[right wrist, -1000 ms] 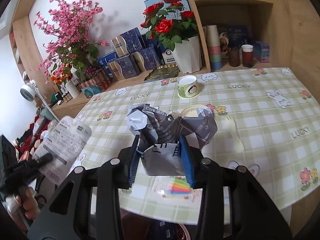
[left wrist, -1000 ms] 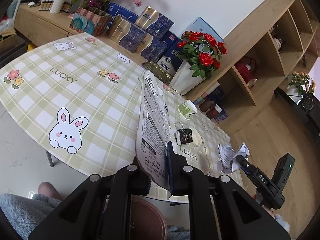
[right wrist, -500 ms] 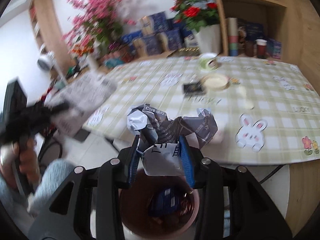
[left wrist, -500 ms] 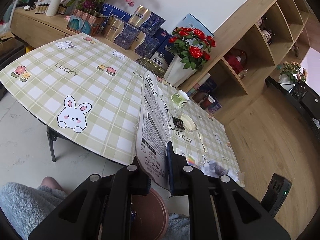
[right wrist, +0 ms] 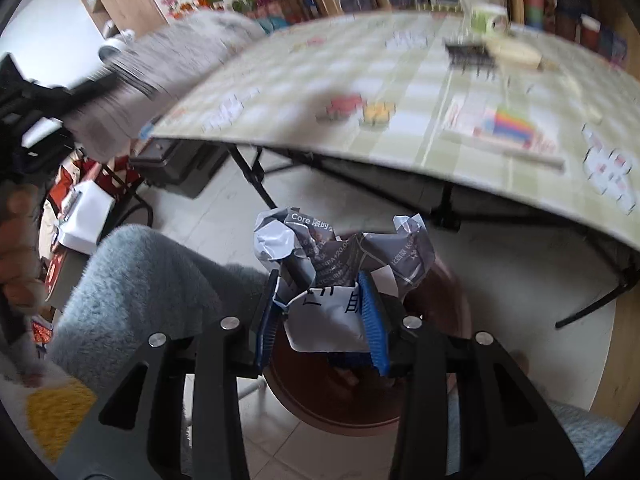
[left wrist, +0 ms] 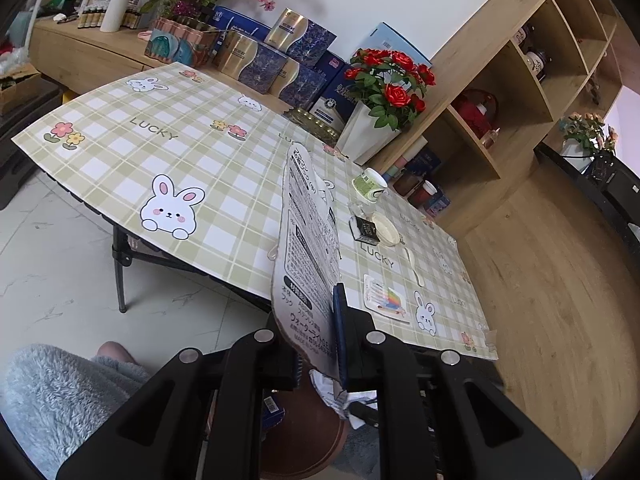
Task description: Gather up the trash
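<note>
2 pieces of trash are gripped, neither dropped yet: the right gripper [right wrist: 326, 316] clamps a crumpled wrapper [right wrist: 344, 256] above the brown bin [right wrist: 340, 396] at lower centre; the left gripper [left wrist: 320, 344] pinches a flat printed packet [left wrist: 306, 248]. A rainbow card [left wrist: 386, 298], black packet [left wrist: 364, 230] and cup [left wrist: 370, 186] remain on the table [left wrist: 120, 128].

"lucky" on the checked tablecloth [left wrist: 152, 128]; "core" on the crumpled wrapper [right wrist: 320, 248]

Open floor over the bin, table edge ahead

Below your right gripper [right wrist: 324, 320] the brown bin [right wrist: 360, 412] mouth lies open; the table [right wrist: 400, 152] edge bars twelve o'clock, your grey-clad knee [right wrist: 136, 288] crowds nine o'clock.
</note>
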The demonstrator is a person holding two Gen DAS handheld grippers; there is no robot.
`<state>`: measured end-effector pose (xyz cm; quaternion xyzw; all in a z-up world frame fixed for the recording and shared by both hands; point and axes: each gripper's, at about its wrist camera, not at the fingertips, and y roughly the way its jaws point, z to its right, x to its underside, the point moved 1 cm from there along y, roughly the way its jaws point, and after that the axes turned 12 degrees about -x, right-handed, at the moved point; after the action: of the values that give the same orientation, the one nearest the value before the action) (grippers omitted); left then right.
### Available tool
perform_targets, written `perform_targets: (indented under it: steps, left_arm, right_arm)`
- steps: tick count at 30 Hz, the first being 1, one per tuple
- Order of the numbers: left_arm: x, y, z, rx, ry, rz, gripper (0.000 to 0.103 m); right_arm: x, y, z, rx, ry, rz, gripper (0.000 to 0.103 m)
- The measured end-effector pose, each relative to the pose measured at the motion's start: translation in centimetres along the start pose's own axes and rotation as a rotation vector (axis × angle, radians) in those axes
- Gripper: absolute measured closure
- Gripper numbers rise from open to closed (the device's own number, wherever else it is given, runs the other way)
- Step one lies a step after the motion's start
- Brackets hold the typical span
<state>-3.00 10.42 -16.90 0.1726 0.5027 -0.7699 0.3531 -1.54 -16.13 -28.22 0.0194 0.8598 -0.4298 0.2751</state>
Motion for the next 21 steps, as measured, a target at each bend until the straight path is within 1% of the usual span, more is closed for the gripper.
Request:
perform_targets:
  steps: [3,7,8,10,13,14,15,16,18,19,21]
  left_arm:
    - [0.3,0.0,-0.3,-0.007,-0.003,-0.007,0.090]
    - [0.5,0.1,-0.3,-0.014,0.004,-0.012,0.090]
    - [0.6,0.2,-0.3,-0.015,0.005,-0.015,0.090]
    - [0.6,0.5,-0.1,-0.016,0.008,-0.021,0.090]
    - [0.8,0.9,0.0,-0.019,0.016,-0.029,0.090]
    - [0.9,1.0,0.0,-0.020,0.016,-0.031,0.090]
    - [1.0,1.1,0.1,-0.021,0.016,-0.032,0.090]
    - [1.0,1.2,0.0,-0.021,0.015,-0.034,0.090]
    - [1.1,1.3,0.0,-0.021,0.015,-0.037,0.090]
    - [1.2,1.4,-0.1,-0.023,0.017,-0.038,0.090]
    - [1.2,1.5,0.0,-0.027,0.024,-0.039,0.090]
  right_arm:
    - [0.8,1.8,1.0,0.016,0.046,-0.045,0.062]
    - [1.3,2.6,1.4,0.013,0.089,-0.056,0.060]
    - [1.4,2.7,1.4,0.017,0.089,-0.058,0.058]
    - [1.4,2.7,1.3,0.021,0.083,-0.060,0.056]
    - [1.2,2.6,1.5,0.016,0.088,-0.064,0.048]
    - [1.1,2.5,1.5,0.018,0.087,-0.061,0.044]
    - [1.0,2.2,1.3,0.021,0.086,-0.054,0.037]
    - [0.9,2.1,1.3,0.024,0.083,-0.048,0.034]
    - [0.5,1.4,1.0,0.039,0.068,-0.028,0.024]
    - [0.3,1.0,0.8,0.052,0.059,-0.012,0.021]
    - [-0.1,-0.3,0.4,0.094,0.039,0.049,0.008]
